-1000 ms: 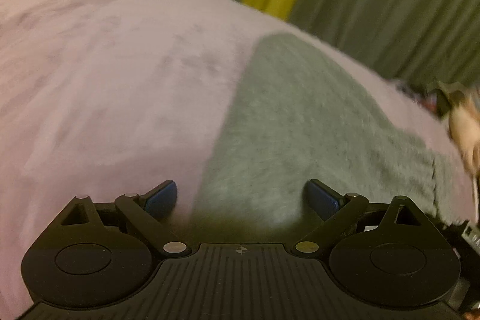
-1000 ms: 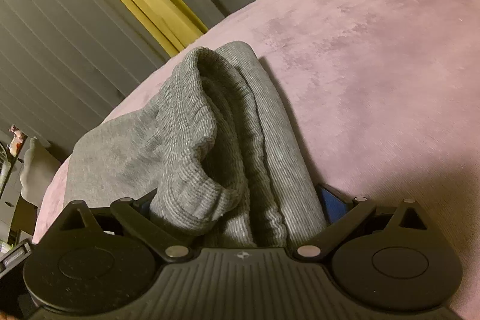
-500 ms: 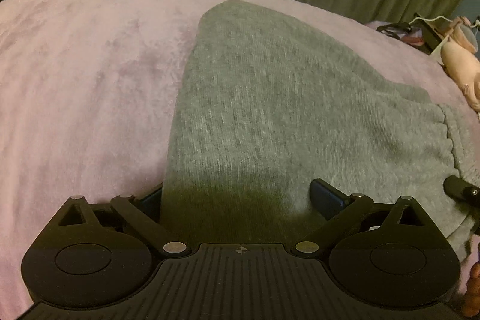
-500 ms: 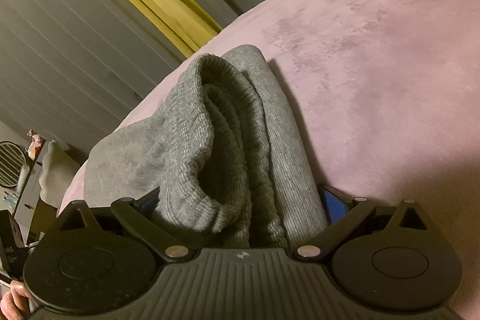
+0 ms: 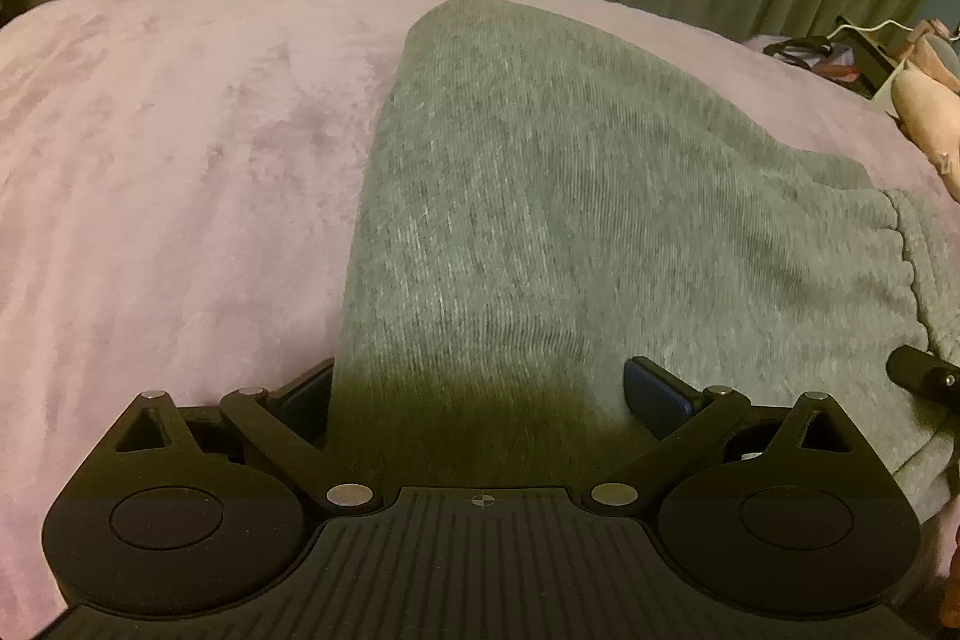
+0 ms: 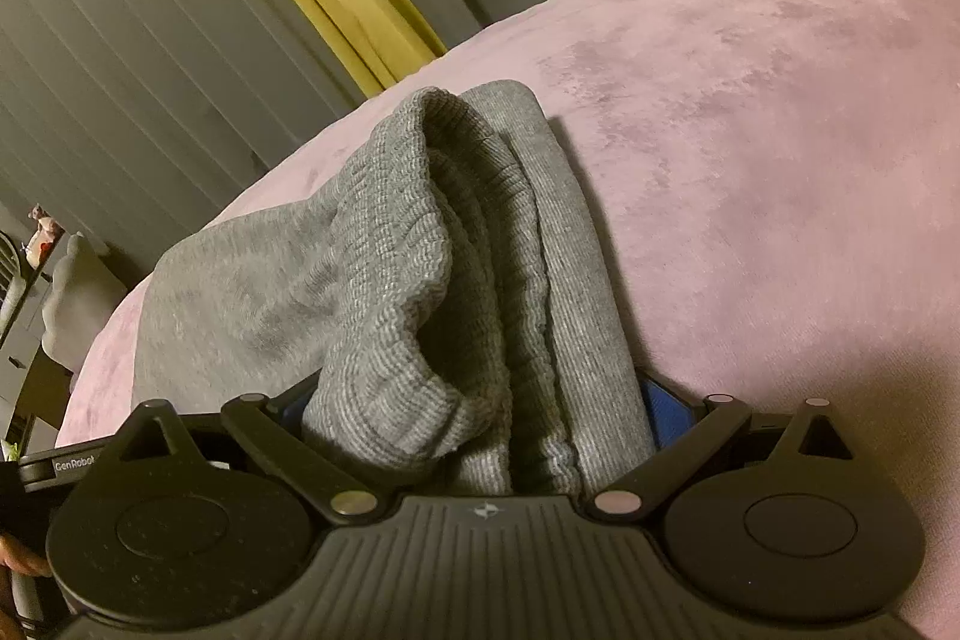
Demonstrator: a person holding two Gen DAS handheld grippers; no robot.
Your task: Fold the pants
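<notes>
left gripper [image 5: 480,391] now straddling one grey pants [image 5: 570,220], right gripper [image 6: 480,412] clamped on them

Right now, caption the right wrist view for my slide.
Right gripper straddles the bunched ribbed end of grey pants on pink blanket.

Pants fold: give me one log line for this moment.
left gripper: around pants, grip unclear | right gripper: shut on pants' ribbed end | surface: pink blanket
</notes>
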